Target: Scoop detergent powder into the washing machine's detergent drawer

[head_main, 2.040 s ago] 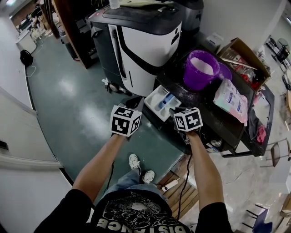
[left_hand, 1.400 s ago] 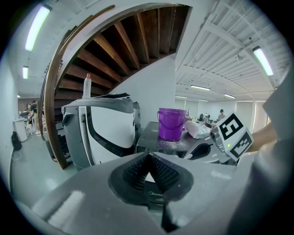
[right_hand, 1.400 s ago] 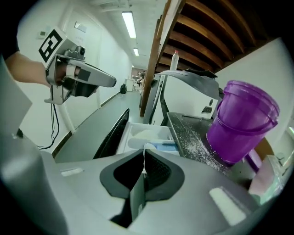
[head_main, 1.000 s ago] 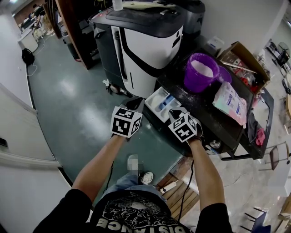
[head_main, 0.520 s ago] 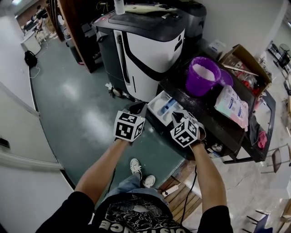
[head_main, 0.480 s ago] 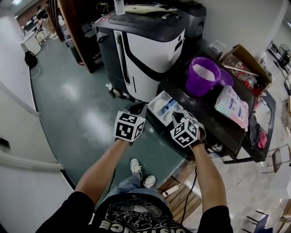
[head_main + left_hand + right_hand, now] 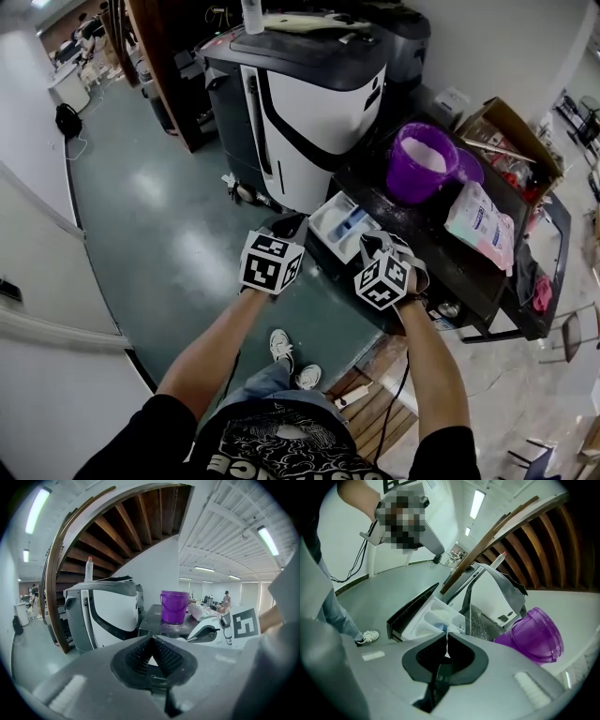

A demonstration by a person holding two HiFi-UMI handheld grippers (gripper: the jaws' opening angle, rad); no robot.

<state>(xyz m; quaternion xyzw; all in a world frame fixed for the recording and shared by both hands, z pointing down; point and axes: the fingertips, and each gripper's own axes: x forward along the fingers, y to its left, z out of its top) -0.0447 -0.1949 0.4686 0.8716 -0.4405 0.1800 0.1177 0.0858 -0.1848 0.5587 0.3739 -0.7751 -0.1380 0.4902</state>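
The white detergent drawer (image 7: 339,223) with a blue insert lies on the black table's (image 7: 441,258) near corner, its black front panel (image 7: 412,609) facing the floor side. A purple bucket (image 7: 422,161) of white powder stands behind it. My left gripper (image 7: 292,225) is shut just at the drawer's front corner. In the left gripper view a dark printed panel shows behind the left gripper's (image 7: 151,640) meeting pads; I cannot tell if they touch it. My right gripper (image 7: 368,242) is shut and empty, rolled to one side, beside the drawer (image 7: 433,618).
A black and white washing machine (image 7: 309,84) stands behind the table with a bottle (image 7: 251,14) on top. A detergent bag (image 7: 478,214) lies right of the bucket, a cardboard box (image 7: 511,127) behind it. Green floor spreads to the left.
The right gripper has rolled sideways and drawn back a little from the drawer. The left gripper has stayed at the drawer's front corner. Both stay shut.
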